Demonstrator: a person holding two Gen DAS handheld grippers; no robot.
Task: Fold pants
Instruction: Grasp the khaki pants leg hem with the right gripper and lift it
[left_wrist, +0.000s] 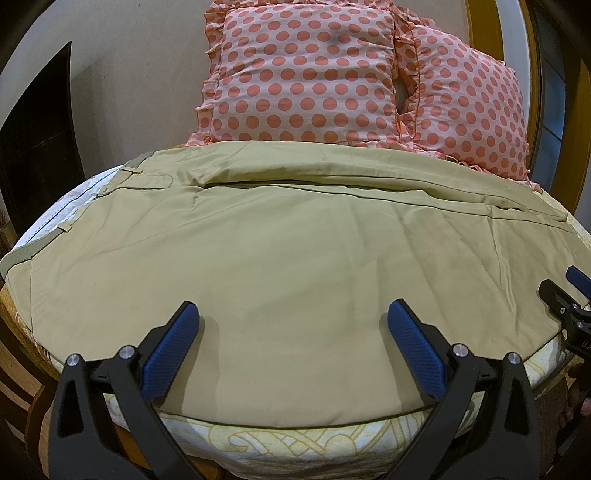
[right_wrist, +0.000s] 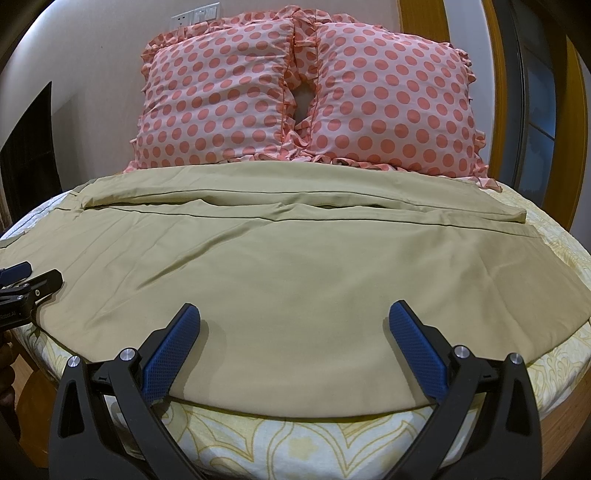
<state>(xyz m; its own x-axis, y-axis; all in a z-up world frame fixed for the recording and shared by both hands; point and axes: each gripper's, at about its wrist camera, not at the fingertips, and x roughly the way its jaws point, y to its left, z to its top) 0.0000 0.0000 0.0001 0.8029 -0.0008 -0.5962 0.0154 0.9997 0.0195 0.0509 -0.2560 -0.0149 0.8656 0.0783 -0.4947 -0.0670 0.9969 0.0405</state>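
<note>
Bed: a bedsheet (right_wrist: 295, 435) with a yellow leaf pattern is covering the mattress; a pale wall (right_wrist: 92, 74) is rising behind it.
Pillows: two pink pillows with coral dots are leaning side by side at the head, the left pillow (right_wrist: 214, 99) and the right pillow (right_wrist: 391, 99) touching along their frills.
Pants: the khaki pants (left_wrist: 288, 251) are lying flat across the bed, waistband to the left, leg hems to the right, one leg resting over the other.
Left hand-held gripper (left_wrist: 293, 325): it is hovering over the near edge of the pants, toward the waist end, blue pads spread wide and gripping nothing.
Right hand-held gripper (right_wrist: 293, 325): it is hovering over the near edge toward the hem end, jaws also standing wide apart, nothing between them.
Spacing: the two are sitting side by side along that near edge.
</note>
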